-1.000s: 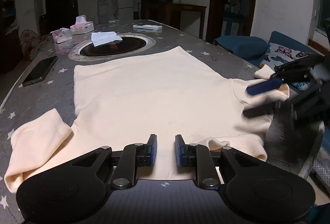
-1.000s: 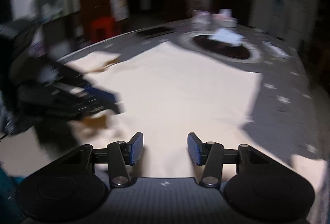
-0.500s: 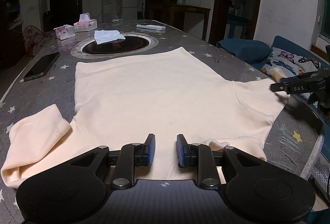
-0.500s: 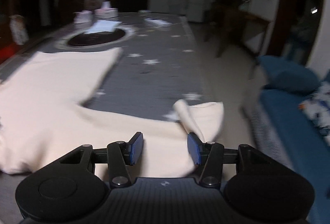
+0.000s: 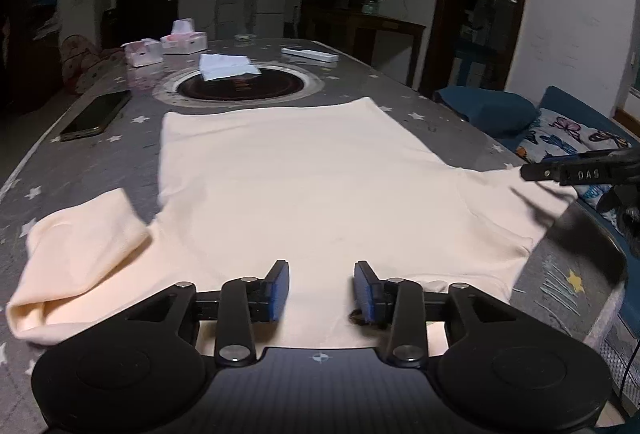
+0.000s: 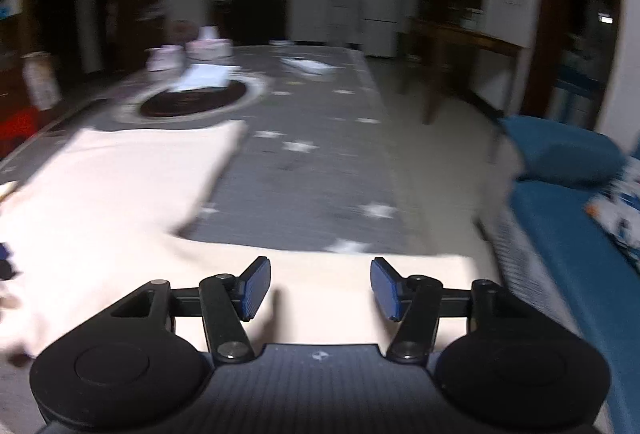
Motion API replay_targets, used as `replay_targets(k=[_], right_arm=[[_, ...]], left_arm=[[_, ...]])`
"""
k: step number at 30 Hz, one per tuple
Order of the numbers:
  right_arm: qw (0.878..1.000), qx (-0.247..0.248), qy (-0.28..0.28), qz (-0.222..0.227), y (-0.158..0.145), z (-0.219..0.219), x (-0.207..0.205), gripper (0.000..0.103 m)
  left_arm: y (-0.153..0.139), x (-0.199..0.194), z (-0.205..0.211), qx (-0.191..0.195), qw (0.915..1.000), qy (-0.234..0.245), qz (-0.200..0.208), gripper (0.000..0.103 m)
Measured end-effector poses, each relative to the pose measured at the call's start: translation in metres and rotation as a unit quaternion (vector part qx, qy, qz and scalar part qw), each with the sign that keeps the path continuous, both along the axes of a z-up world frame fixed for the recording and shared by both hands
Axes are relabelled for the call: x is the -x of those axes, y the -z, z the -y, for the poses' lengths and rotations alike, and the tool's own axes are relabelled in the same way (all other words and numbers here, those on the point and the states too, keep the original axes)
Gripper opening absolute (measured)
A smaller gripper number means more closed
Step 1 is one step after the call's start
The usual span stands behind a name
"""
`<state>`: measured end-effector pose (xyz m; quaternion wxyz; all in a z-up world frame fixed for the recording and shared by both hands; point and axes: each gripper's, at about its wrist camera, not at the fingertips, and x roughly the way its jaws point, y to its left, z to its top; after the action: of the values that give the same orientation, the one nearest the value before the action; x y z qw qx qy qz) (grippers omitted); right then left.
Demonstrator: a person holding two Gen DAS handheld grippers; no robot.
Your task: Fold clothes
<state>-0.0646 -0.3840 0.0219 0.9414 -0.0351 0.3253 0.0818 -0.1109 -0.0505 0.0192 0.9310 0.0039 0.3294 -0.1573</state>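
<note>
1. At six o'clock in my left wrist view, the left tongs (image 5: 321, 289) sit low over the collar edge of the cream shirt (image 5: 304, 178). Their jaws are opening, and the cloth lies under the gap rather than pinched between the pads.
2. At six o'clock in the right wrist view, the right tongs (image 6: 320, 286) are opening too, wider than the left. They hang over the right sleeve (image 6: 360, 274), which lies near the tabletop's (image 5: 120, 138) three o'clock edge, and they grip nothing.
3. Both tongs tilt forward and down at the cloth. From my left camera, the right one's dark finger (image 5: 568, 170) reaches in at three o'clock over the sleeve end.
4. I judge the risk sits at that edge. The sleeve lies close to the drop toward the blue sofa (image 6: 568, 234), so a shallow pinch could drag it off.
5. The right view is blurred, so I cannot tell how near its pads are to the fabric. Closing now might catch one layer only, or nothing.
6. At nine o'clock the left sleeve (image 5: 80, 254) is bunched. Folding over it would trap that lump.
7. The shirt lies flat, its hem at twelve o'clock.
8. Beyond lie the round inset (image 5: 240, 88), a phone (image 5: 96, 114) and tissue boxes (image 5: 164, 44), well apart.
</note>
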Motion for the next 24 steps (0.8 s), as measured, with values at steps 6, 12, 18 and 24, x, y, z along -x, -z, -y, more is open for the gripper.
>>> replay_targets(k=[6, 12, 18, 24], right_arm=[[0.998, -0.018, -0.060, -0.008, 0.006, -0.037, -0.013, 0.061], [0.998, -0.028, -0.062, -0.015, 0.017, -0.044, -0.014, 0.067], [0.997, -0.022, -0.071, -0.010, 0.020, -0.048, -0.014, 0.081], [0.997, -0.023, -0.066, -0.013, 0.021, -0.047, -0.016, 0.089]], left_arm=[[-0.011, -0.002, -0.031, -0.005, 0.9981, -0.060, 0.014, 0.040], [-0.013, -0.021, -0.057, -0.044, 0.9915, -0.120, 0.028, 0.040], [0.002, -0.036, -0.062, -0.086, 0.9880, -0.126, 0.021, 0.035], [-0.005, -0.032, -0.087, -0.057, 0.9851, -0.158, 0.038, 0.006]])
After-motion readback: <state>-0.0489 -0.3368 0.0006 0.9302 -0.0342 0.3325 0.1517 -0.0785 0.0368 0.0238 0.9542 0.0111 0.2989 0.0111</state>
